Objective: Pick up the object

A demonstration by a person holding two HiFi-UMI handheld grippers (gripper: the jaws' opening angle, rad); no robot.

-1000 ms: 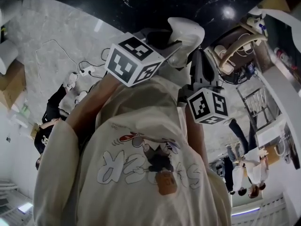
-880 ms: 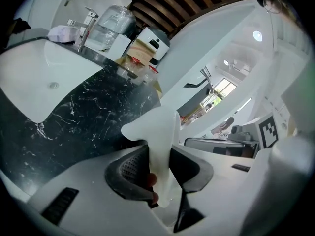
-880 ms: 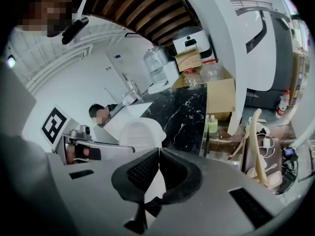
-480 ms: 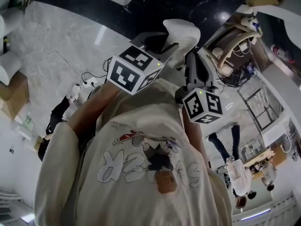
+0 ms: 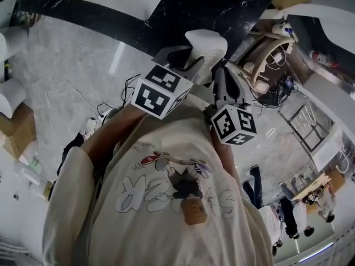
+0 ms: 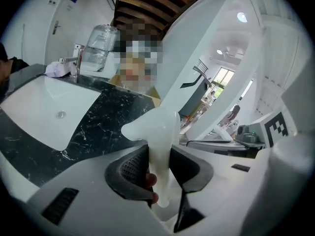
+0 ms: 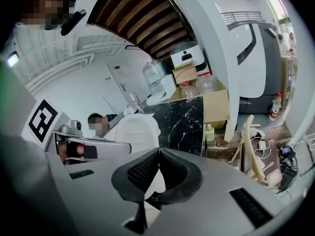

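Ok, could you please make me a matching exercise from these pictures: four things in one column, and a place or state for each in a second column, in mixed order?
Things:
1. left gripper
2. right gripper
3. white sink
4. clear water bottle

Places or states:
A. set into the black marble counter
B. fingers touching at the tips
C. next to the tap
D. shut on the white object

Pairs: 1-D, 2-B, 3-A, 4-C.
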